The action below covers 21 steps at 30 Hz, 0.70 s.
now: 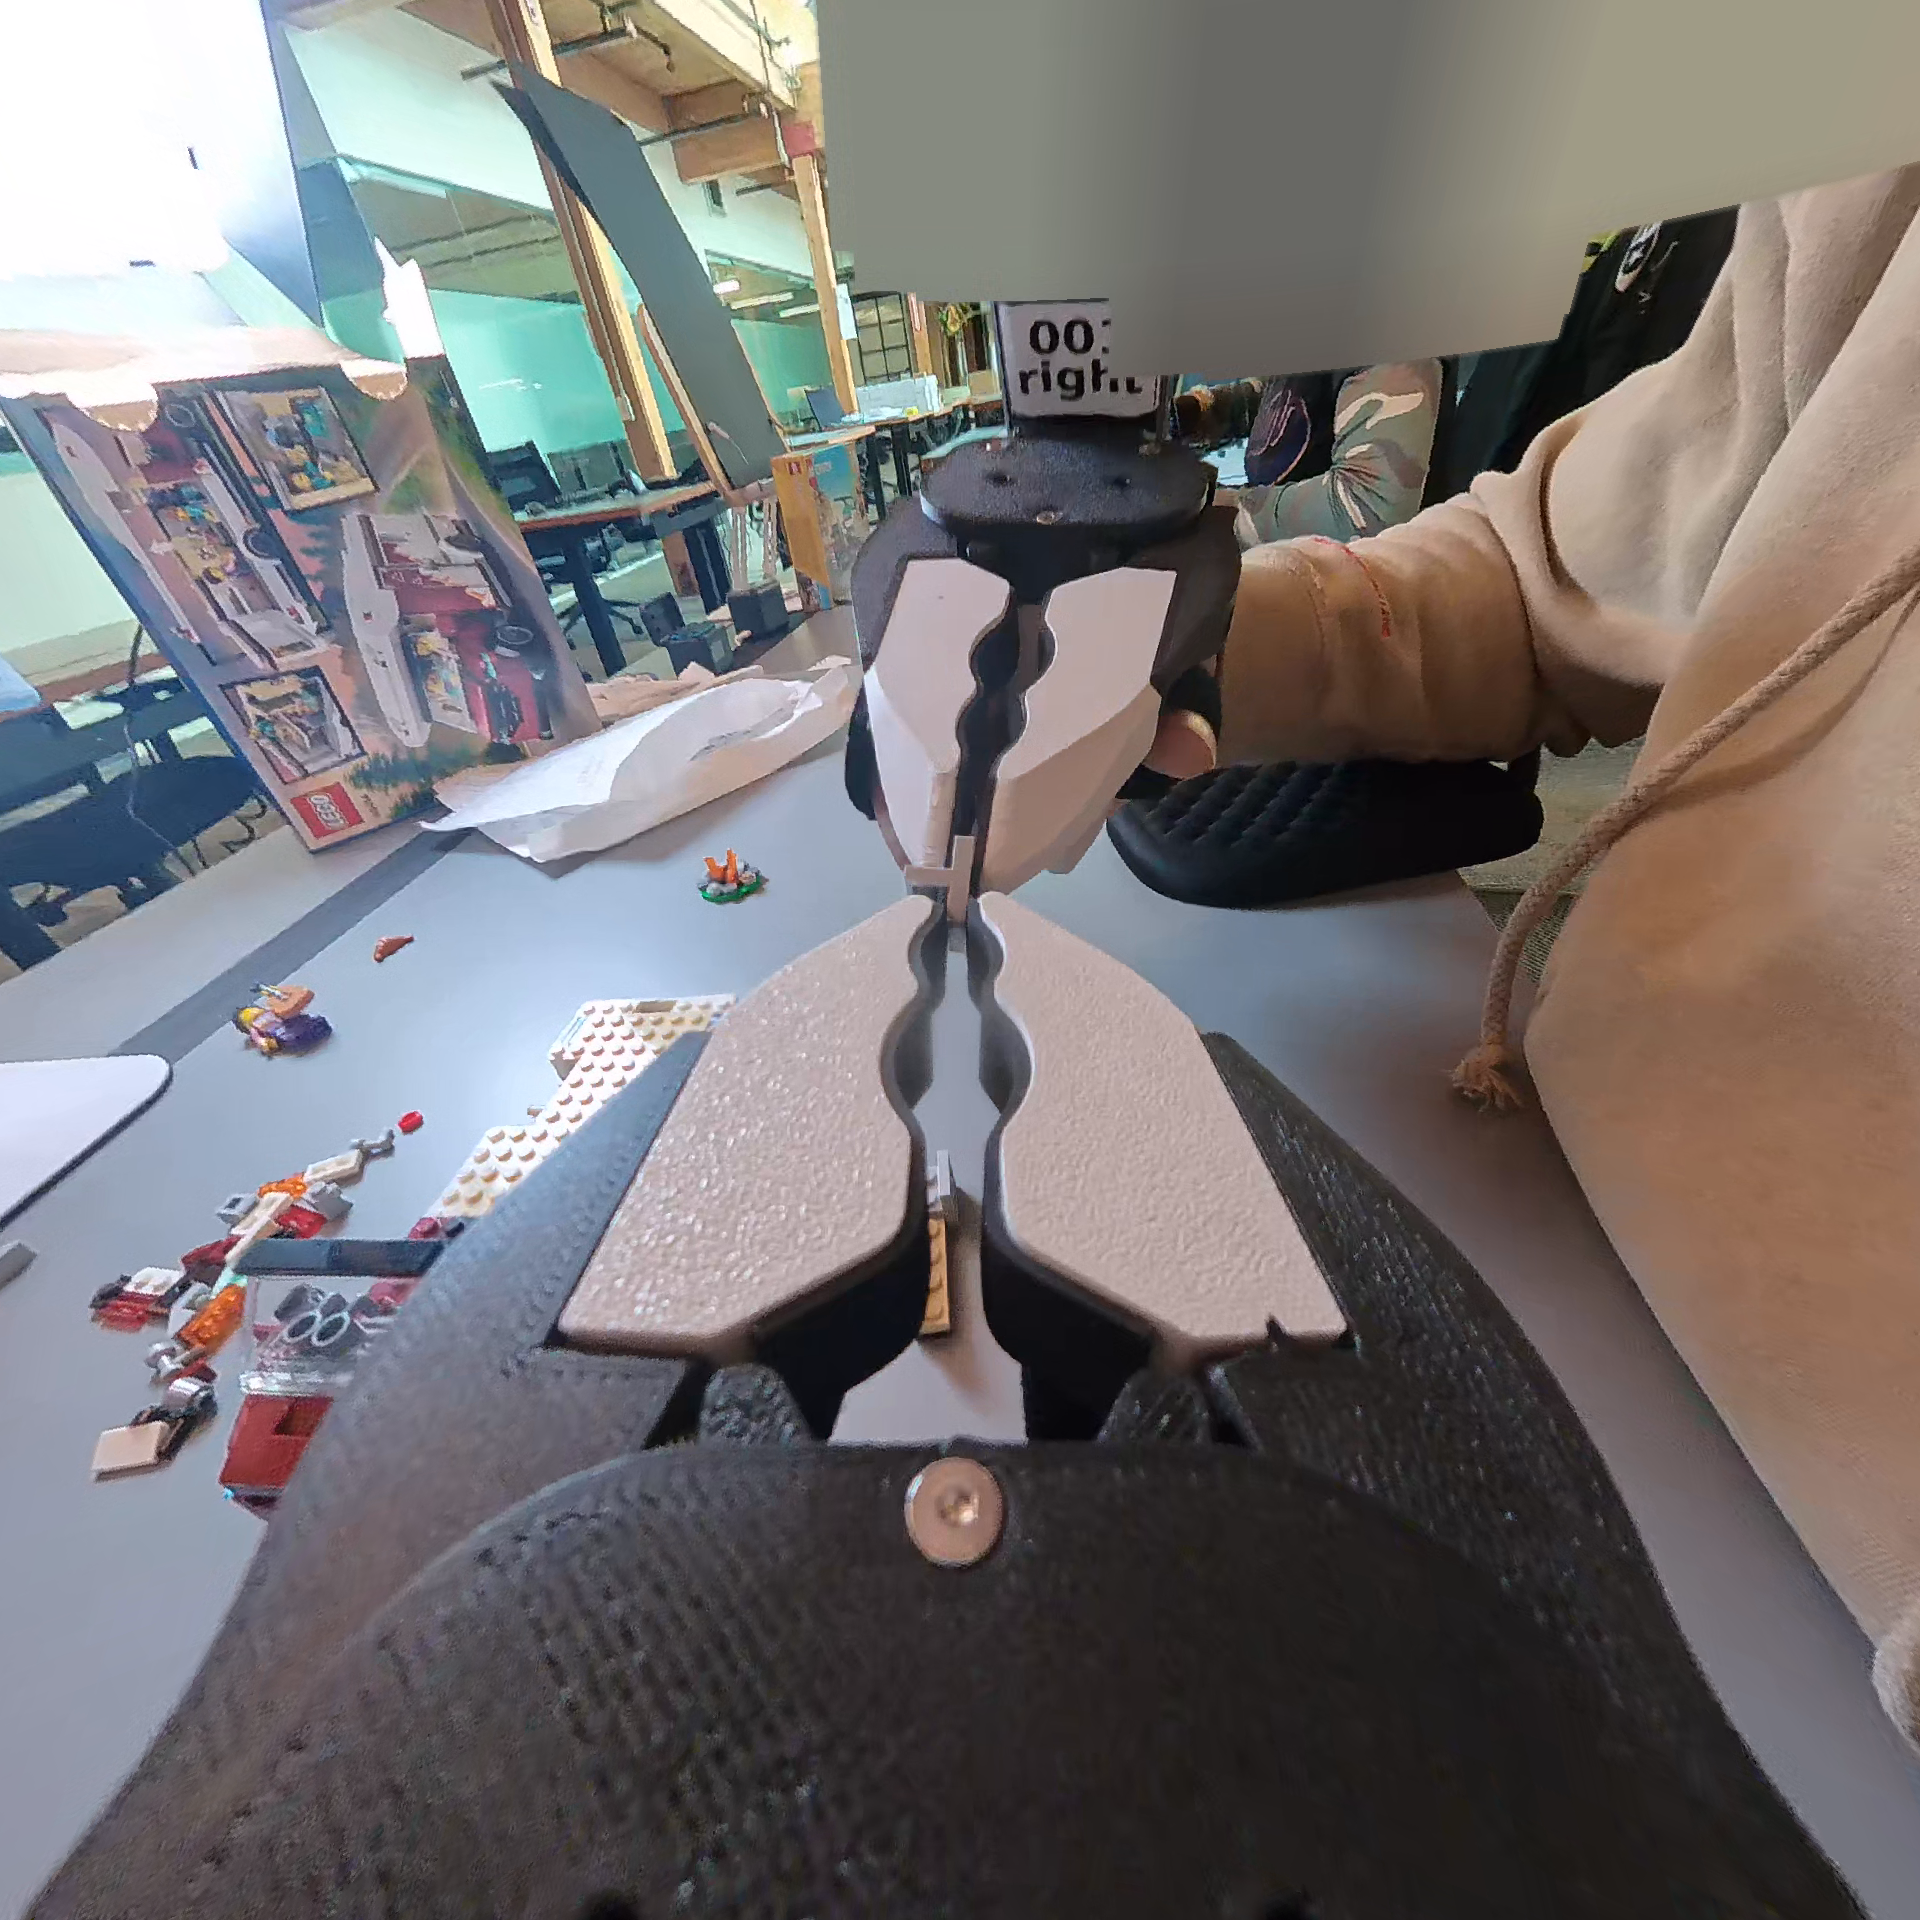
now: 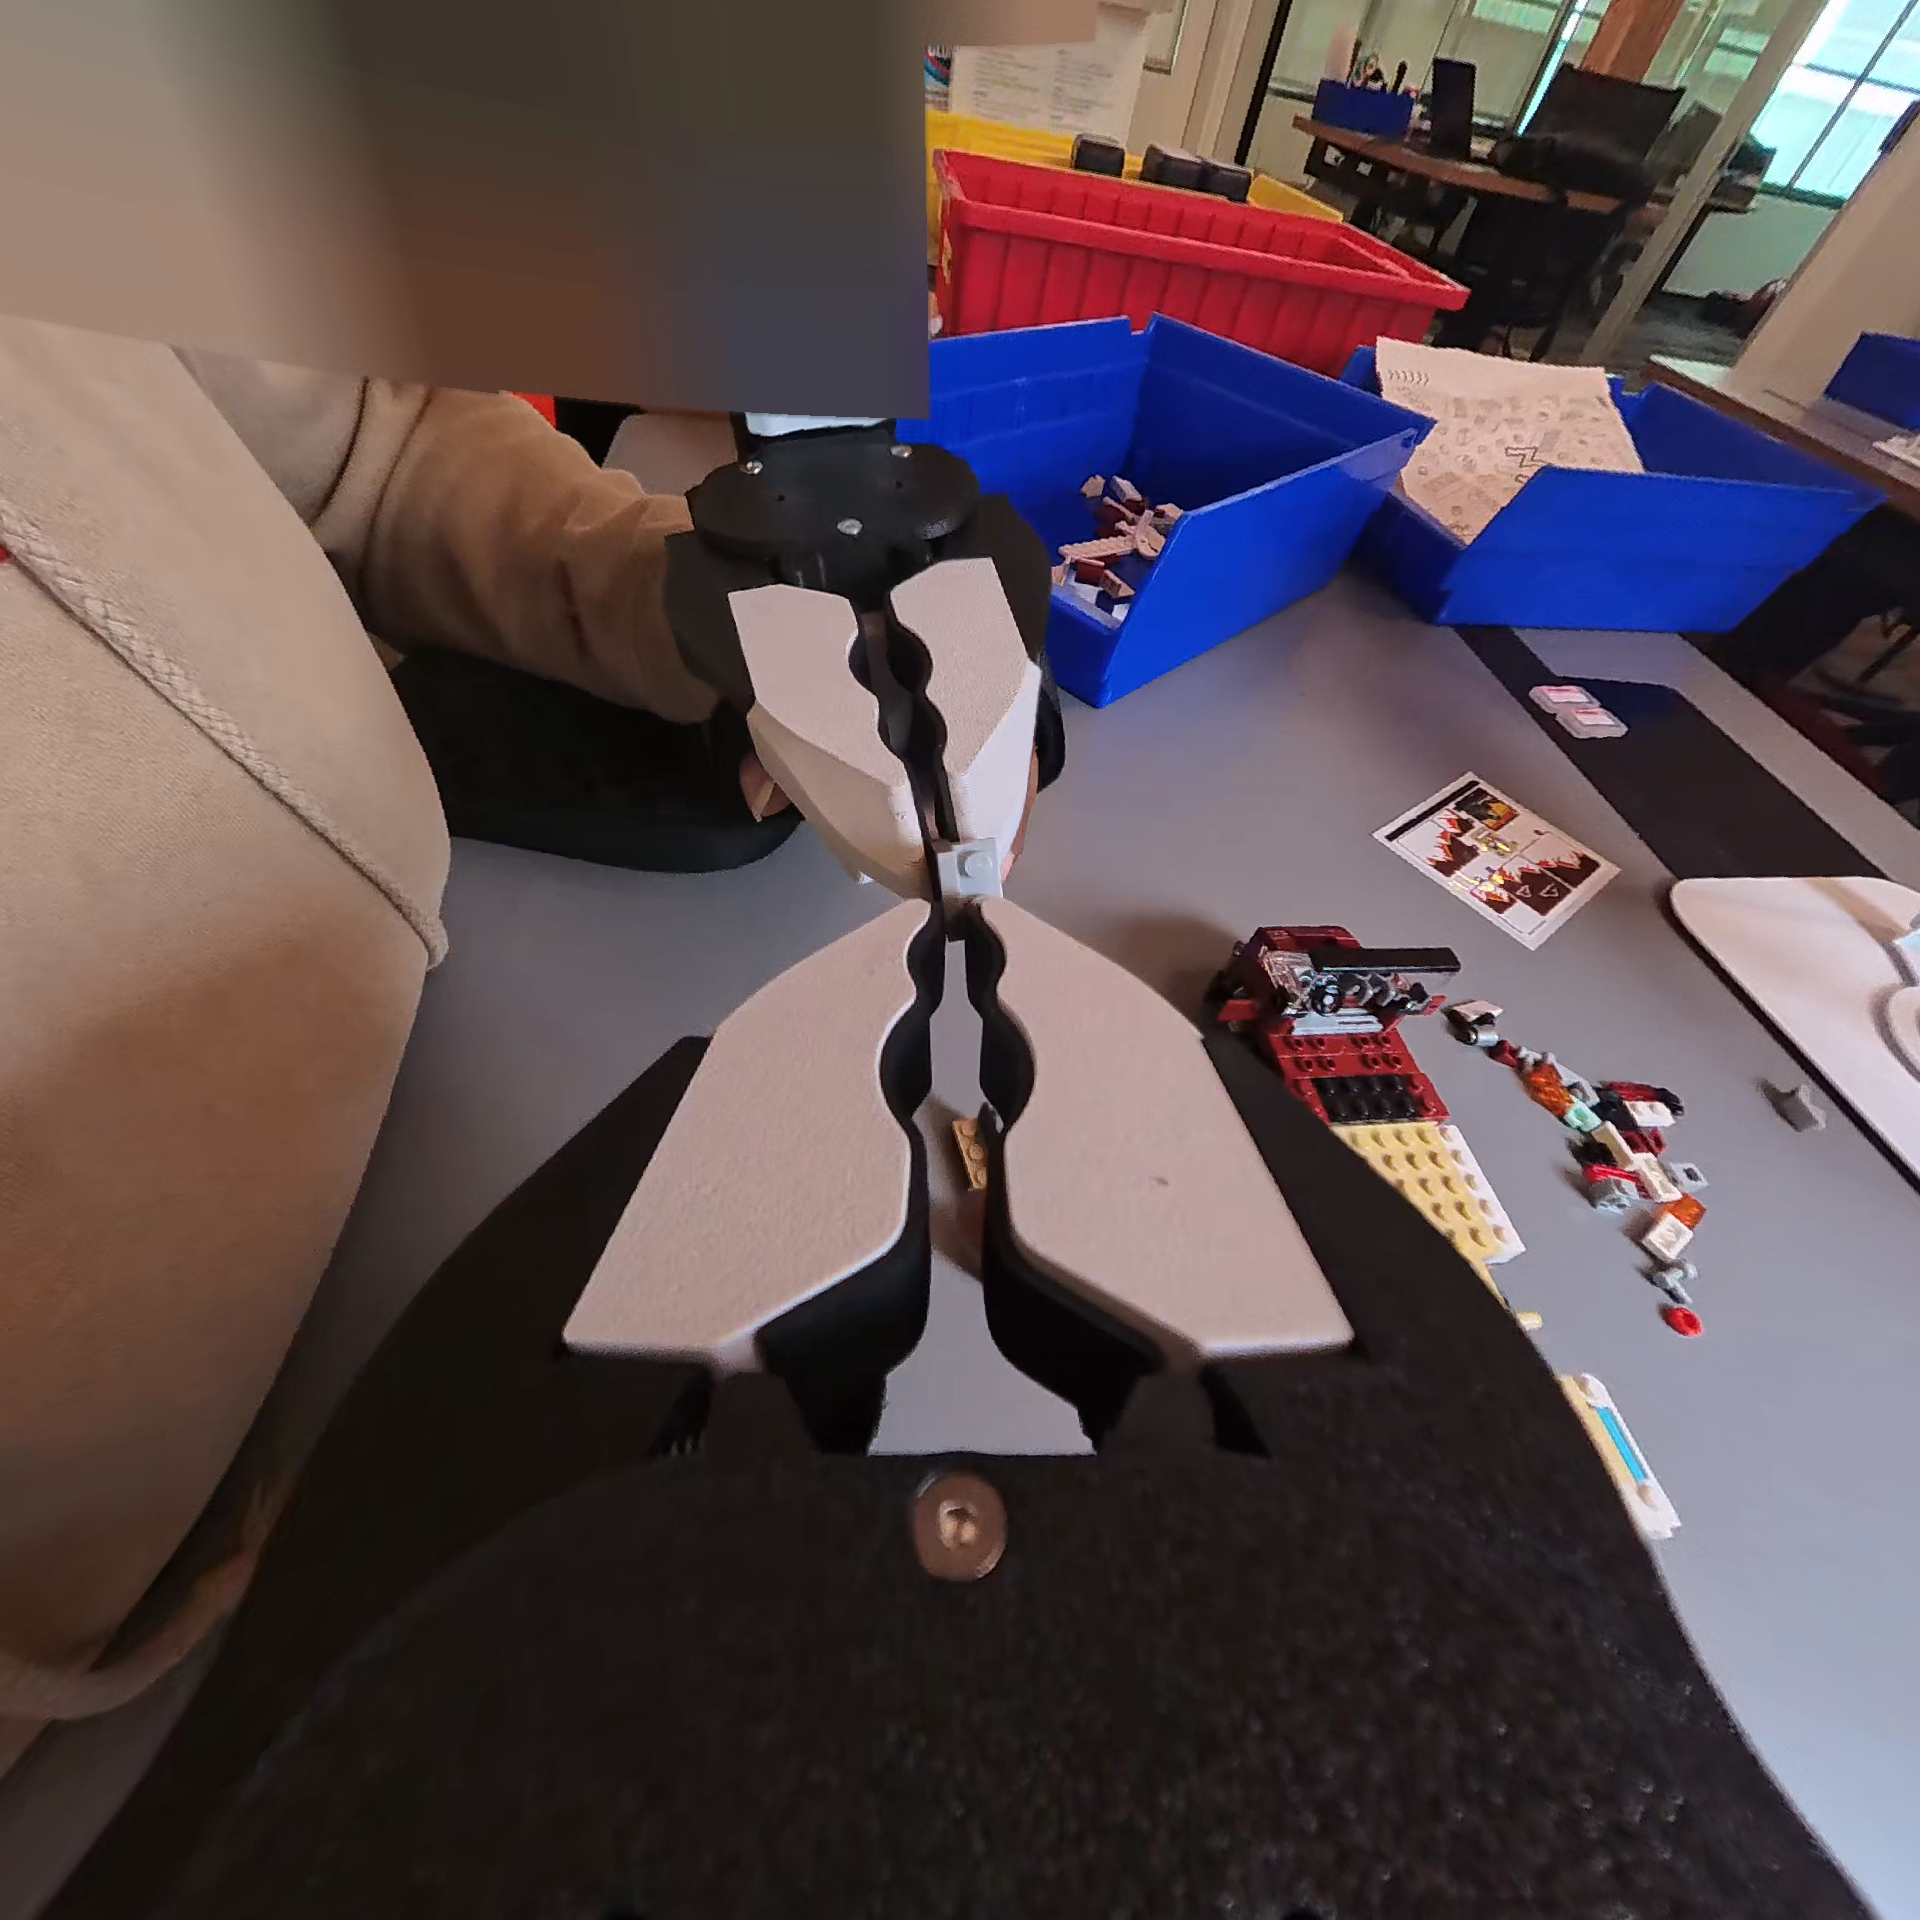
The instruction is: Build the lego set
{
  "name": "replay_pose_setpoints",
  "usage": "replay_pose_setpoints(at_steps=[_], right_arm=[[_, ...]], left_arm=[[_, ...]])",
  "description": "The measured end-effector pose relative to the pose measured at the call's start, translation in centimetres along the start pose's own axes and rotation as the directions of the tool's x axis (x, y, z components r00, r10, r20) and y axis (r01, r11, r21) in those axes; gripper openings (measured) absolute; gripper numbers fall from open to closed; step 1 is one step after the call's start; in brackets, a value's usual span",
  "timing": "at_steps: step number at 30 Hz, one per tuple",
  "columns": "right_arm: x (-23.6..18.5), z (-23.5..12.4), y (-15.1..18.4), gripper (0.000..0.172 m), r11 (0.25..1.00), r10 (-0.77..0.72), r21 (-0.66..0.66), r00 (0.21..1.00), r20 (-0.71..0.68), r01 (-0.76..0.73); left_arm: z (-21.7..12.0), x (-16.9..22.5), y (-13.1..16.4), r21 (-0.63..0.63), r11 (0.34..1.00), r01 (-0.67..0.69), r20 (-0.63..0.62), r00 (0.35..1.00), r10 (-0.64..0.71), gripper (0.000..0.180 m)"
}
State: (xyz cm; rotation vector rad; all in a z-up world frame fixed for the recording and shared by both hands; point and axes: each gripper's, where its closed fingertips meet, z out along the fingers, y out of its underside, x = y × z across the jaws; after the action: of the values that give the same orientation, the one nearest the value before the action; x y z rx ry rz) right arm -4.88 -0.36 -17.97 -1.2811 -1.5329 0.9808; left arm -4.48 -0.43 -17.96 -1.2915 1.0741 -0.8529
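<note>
My two grippers meet tip to tip above the grey table (image 1: 1299, 1039). In the left wrist view my left gripper (image 1: 948, 916) is shut on the lower end of a small grey brick piece (image 1: 943, 875). The right gripper (image 1: 956, 844) comes down from the top and is shut on its upper end. In the right wrist view my right gripper (image 2: 956, 920) pinches the same grey piece (image 2: 974, 871), whose stud faces the camera. The left gripper (image 2: 948, 844) grips it from the far side. The piece is held in the air.
A toy set box (image 1: 312, 623), a white paper bag (image 1: 644, 758), a tan baseplate (image 1: 623, 1049) and loose pieces (image 1: 260, 1299) lie to the left. Blue bins (image 2: 1174, 499), a red bin (image 2: 1174, 260), a sticker sheet (image 2: 1496, 857) and a dark red build (image 2: 1340, 1018) are there too. A person's beige sleeve (image 1: 1455, 623) is close by. The tips of both grippers are at nearly the same place. Left tips and right tips are each some 15 centimetres from the dark red build (image 2: 1340, 1018).
</note>
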Motion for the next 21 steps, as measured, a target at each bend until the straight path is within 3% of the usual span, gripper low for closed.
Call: replay_pose_setpoints(at_steps=[2,4,10,14,21], right_arm=[[0.2,0.1,0.7,0.003,0.999,-0.008,-0.051,1.000,0.002,0.009],[0.4,-0.2,1.8,0.003,0.992,-0.002,-0.127,1.000,0.026,0.006],[0.9,-0.9,7.3,0.003,0.910,0.018,-0.414,0.998,0.062,0.009],[0.0,0.0,8.7,0.003,0.876,0.016,-0.480,0.993,0.120,0.044],[-0.2,1.1,9.8,0.004,0.816,-0.011,-0.568,0.986,0.168,0.106]], left_arm=[[0.1,-0.3,1.0,-0.063,0.998,0.019,-0.003,1.000,-0.019,0.004],[0.0,-1.2,2.9,-0.180,0.983,0.025,0.028,0.999,-0.021,0.017],[-0.9,-1.0,10.2,-0.564,0.825,0.047,-0.006,0.998,-0.061,0.024],[-0.4,-1.3,11.8,-0.635,0.772,0.037,-0.007,0.998,-0.054,0.017],[0.1,-1.4,11.8,-0.638,0.769,0.053,0.002,0.998,-0.067,0.003]])
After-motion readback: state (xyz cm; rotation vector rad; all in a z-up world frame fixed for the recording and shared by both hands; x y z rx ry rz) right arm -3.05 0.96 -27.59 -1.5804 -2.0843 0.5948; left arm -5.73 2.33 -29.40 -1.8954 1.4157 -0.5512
